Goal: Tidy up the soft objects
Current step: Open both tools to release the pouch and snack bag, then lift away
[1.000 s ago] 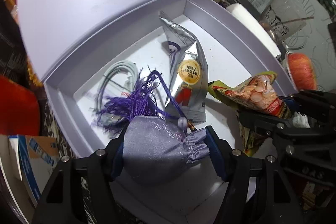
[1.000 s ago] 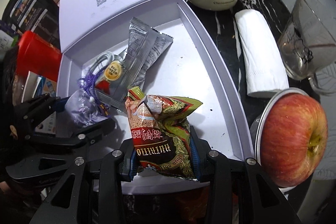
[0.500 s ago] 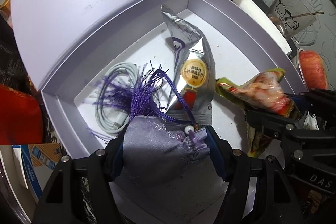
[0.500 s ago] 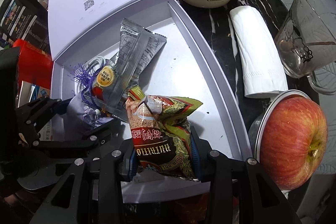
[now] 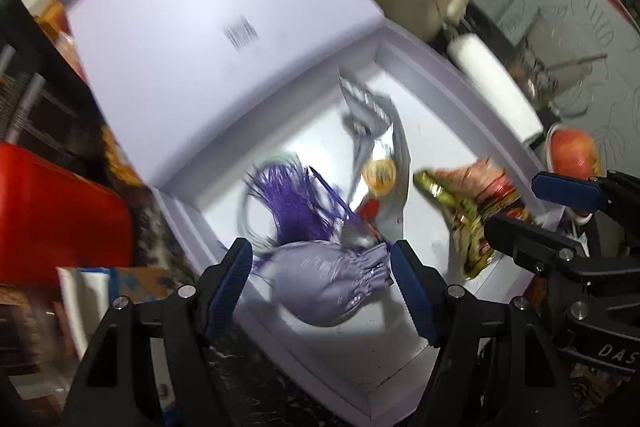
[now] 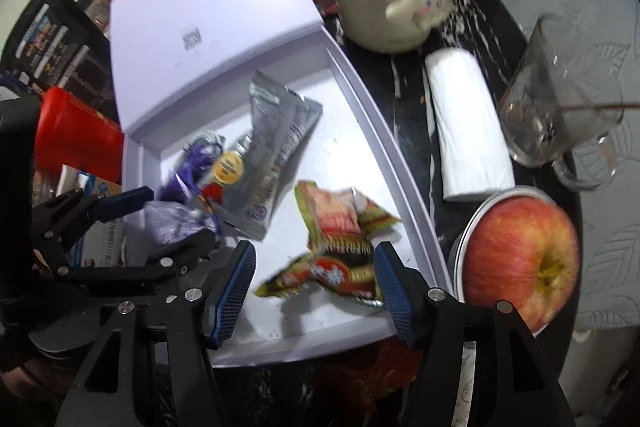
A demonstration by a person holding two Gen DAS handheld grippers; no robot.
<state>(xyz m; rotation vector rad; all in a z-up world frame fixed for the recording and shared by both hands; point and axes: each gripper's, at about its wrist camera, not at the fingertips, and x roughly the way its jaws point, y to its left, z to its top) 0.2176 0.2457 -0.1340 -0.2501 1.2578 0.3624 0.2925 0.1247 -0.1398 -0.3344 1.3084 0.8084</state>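
Both hand-held grippers gape apart over the box (image 6: 372, 99): the left (image 5: 320, 269) around the pouch (image 5: 332, 283), the right (image 6: 314, 281) around the snack bag (image 6: 340, 243).

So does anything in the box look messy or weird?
Yes. The snack packet lies crumpled and folded near the right claw, and the silver pouch is propped up askew. The purple tassel is splayed over a cable.

I am at a home table: a cartoon-dog pot (image 6: 384, 3), a glass mug (image 6: 560, 115), an apple (image 6: 520, 259) on a plate, a leaf-patterned cushion (image 6: 580, 7) behind.
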